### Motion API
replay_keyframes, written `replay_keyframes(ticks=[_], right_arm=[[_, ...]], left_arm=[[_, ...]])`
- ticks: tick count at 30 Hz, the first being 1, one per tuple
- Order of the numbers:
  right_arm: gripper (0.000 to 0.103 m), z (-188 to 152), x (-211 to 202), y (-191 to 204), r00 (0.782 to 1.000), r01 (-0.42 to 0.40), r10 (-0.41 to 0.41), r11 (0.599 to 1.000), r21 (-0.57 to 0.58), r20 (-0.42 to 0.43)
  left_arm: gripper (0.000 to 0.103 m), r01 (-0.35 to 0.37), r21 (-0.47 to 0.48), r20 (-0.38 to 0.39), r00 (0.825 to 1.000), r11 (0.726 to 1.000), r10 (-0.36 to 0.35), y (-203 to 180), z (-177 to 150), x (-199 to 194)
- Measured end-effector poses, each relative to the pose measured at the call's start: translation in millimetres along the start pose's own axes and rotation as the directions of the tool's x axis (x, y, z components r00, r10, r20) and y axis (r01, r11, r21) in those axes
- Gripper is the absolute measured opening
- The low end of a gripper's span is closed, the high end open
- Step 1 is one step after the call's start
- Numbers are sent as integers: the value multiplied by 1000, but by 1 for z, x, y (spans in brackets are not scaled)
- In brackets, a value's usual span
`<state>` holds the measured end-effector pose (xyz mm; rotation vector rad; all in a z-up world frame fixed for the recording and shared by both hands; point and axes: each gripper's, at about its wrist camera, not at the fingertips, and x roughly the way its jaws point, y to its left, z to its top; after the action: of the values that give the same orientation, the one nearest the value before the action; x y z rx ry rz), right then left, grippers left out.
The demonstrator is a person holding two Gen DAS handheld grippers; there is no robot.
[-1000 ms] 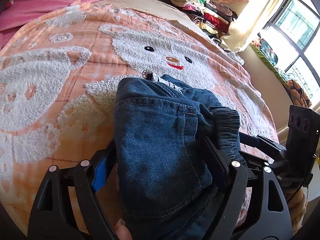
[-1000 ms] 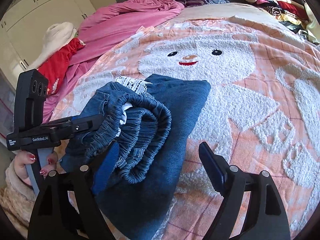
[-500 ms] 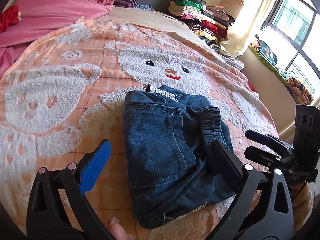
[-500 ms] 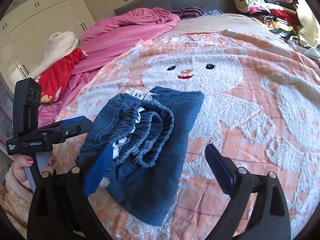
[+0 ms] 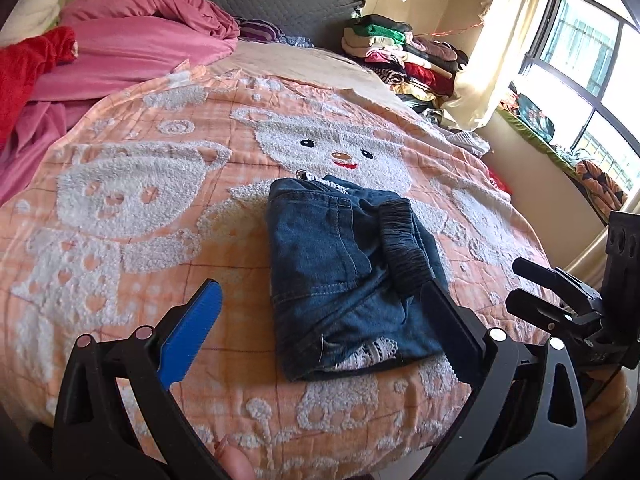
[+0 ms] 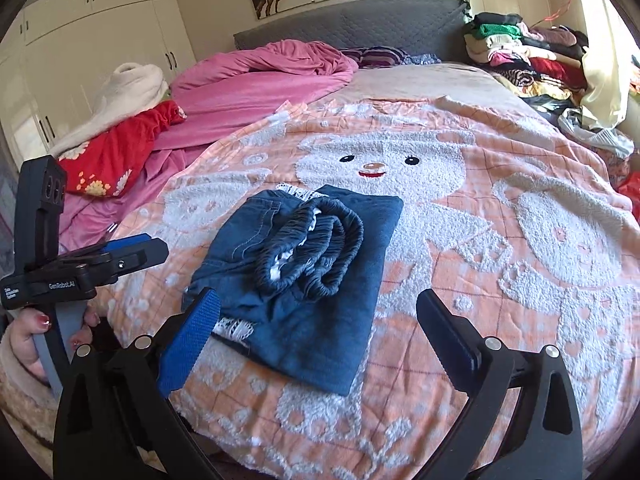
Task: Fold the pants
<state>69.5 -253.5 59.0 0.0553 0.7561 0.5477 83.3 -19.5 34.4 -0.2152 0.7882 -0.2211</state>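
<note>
From the left wrist camera, the left gripper (image 5: 320,308) stands wide open and empty above a peach bedspread (image 5: 132,216) with fluffy white bear figures. A second ago its jaws were closed around the folded denim pants (image 5: 344,276); they have since spread apart and drawn back and upward, so the pants now lie free on the bed as a compact bundle, ahead of the jaws and touching neither finger (the black fingertip only overlaps them in the picture). The elastic waistband lies on top toward the right. From the right wrist camera, the right gripper (image 6: 320,312) is likewise released, its jaws having just opened, with nothing between them. The pants (image 6: 304,280) lie ahead and slightly left of its gap, near the blue finger, below the bear's embroidered face. The left gripper (image 6: 132,254) shows at the left edge, held by a hand (image 6: 28,340). With both grippers withdrawn and the bundle resting folded, the folding looks finished.
</note>
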Motion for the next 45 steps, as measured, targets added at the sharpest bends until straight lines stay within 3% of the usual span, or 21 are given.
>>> replay_keyframes(ticks=[8,26,36,45], right_arm=[[98,-19,-16,16,999,45,-45,999,-14,21],[98,-68,-33,26,993,118,-119,993,13,16],[98,-80,-29,29,975,221,-221,975,3,23],[98,-83,-25,31,972,234,-234,972,0,18]], left_arm=[[93,-10,-6,29,1000,1000,10,-9,-29,-27],[93,-55,7,-28,998,998,55,-2,-73,-30],[93,-70,-9,-53,996,997,70,4,-84,-24],[93,-72,-4,-62,996,997,71,2,-88,-21]])
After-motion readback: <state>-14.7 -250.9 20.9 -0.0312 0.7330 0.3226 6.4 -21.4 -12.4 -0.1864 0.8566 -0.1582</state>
